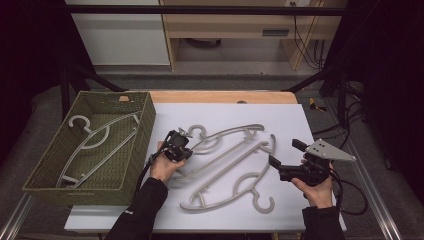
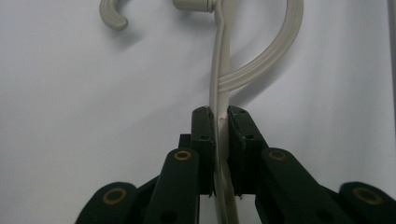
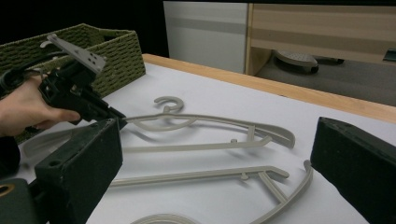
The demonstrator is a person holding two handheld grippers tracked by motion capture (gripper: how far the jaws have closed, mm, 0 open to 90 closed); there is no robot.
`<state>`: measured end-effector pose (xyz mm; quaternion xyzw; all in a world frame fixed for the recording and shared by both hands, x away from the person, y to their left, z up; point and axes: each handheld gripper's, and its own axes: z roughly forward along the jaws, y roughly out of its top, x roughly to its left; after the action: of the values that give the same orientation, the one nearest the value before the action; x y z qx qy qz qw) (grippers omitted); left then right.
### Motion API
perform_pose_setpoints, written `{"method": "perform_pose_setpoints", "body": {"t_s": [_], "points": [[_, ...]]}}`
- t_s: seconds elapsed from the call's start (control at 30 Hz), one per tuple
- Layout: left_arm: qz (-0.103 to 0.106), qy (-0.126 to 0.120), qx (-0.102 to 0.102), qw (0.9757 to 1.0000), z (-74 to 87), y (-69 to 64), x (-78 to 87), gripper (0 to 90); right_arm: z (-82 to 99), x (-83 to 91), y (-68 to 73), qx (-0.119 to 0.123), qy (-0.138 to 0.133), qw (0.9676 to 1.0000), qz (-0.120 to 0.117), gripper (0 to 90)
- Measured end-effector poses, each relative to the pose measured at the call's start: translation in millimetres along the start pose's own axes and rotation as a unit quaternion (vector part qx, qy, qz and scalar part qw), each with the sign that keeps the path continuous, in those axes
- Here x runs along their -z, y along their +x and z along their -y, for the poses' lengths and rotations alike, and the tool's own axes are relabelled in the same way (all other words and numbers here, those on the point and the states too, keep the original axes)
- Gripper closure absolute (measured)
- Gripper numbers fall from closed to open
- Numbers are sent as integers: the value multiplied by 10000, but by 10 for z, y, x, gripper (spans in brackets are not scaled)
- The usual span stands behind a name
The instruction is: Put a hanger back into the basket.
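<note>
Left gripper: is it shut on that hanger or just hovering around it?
Shut on it: in the left gripper view, both pads of the left gripper press the hanger arm between them.

A basket (image 1: 131,134) sits at the table's (image 1: 300,125) left edge with one hanger (image 1: 95,145) lying inside it. Right of the basket, two hangers lie on the table: the far hanger (image 1: 227,137) and, just in front of it, the near hanger (image 1: 235,185), with their hooks at opposite ends.
</note>
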<state>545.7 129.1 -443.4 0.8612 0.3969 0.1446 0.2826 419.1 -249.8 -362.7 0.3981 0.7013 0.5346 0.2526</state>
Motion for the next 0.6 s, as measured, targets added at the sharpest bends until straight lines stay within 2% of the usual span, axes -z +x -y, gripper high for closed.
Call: {"method": "perform_pose_setpoints", "body": {"t_s": [0.03, 0.07, 0.1, 0.13, 0.17, 0.2, 0.23, 0.27, 0.3, 0.33, 0.43, 0.47, 0.57, 0.6], "points": [[0, 0, 0, 10000, 0, 0, 0, 816, 0, 0, 0, 0, 0, 10000, 0, 24], [13, -161, 69, 9998, -3, 9, 47, 816, -2, 2, 2, 3, 2, 10000, 6, 24], [153, -369, 214, 9990, -9, 32, 119, 818, -2, 4, 0, -8, -4, 10000, 4, 24], [153, -369, 214, 9990, -9, 32, 119, 820, -2, 4, 1, -22, -8, 10000, 15, 24], [140, -500, 168, 9985, -24, 25, 199, 823, -1, 3, -1, -22, -9, 10000, 22, 24], [169, -522, 119, 9984, -33, 22, 230, 827, -1, 3, -2, -25, -11, 10000, 21, 24], [35, -599, 44, 9982, -41, -6, 256, 831, -1, 2, 0, -19, -10, 10000, 19, 24], [-120, -599, -4, 9981, -50, -28, 271, 831, -1, 3, 0, -8, 0, 10000, 1, 24], [-54, -508, -55, 9987, -59, -16, 283, 831, -1, 2, 3, -13, -8, 10000, -6, 24], [-87, -573, -34, 9983, -55, -17, 274, 831, -2, 2, 4, -9, -2, 10000, -3, 24], [-5, -521, 36, 9986, -46, 3, 241, 830, -3, 2, 8, -9, -3, 10000, -5, 24], [68, -521, 154, 9985, -30, 35, 214, 829, -5, 3, 5, -17, -11, 10000, -5, 24], [88, -500, 243, 9984, -20, 64, 187, 827, 0, -1, 1, 1, 2, 10000, -4, 24], [1, -438, 266, 9987, -18, 66, 150, 825, -1, -2, 2, 0, -2, 10000, -3, 24]]}}
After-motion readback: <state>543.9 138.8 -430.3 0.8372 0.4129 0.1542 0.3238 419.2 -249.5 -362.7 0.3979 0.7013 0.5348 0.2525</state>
